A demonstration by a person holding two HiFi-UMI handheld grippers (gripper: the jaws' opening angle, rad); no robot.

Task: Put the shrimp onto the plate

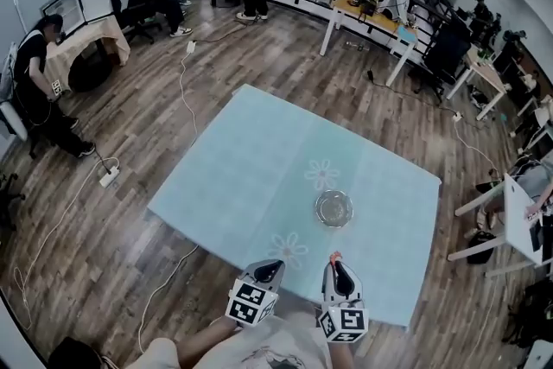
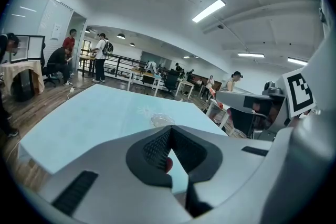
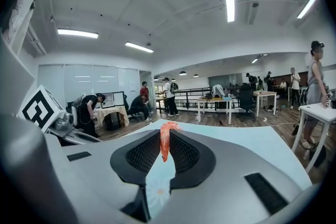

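An orange-pink shrimp stands upright, pinched between the pads of my right gripper, which is shut on it. In the head view this gripper hovers over the near edge of the table, with the shrimp sticking out past its tip. The clear glass plate sits empty a short way beyond it, slightly to its left in the left gripper view. My left gripper is beside the right one with its jaws closed together and nothing held. A small reddish patch shows through its gap.
The table wears a pale blue cloth with printed flowers. Its near edge runs just under both grippers. Around it lie wooden floor, a white cable with a power strip, desks and several people at the room's far side.
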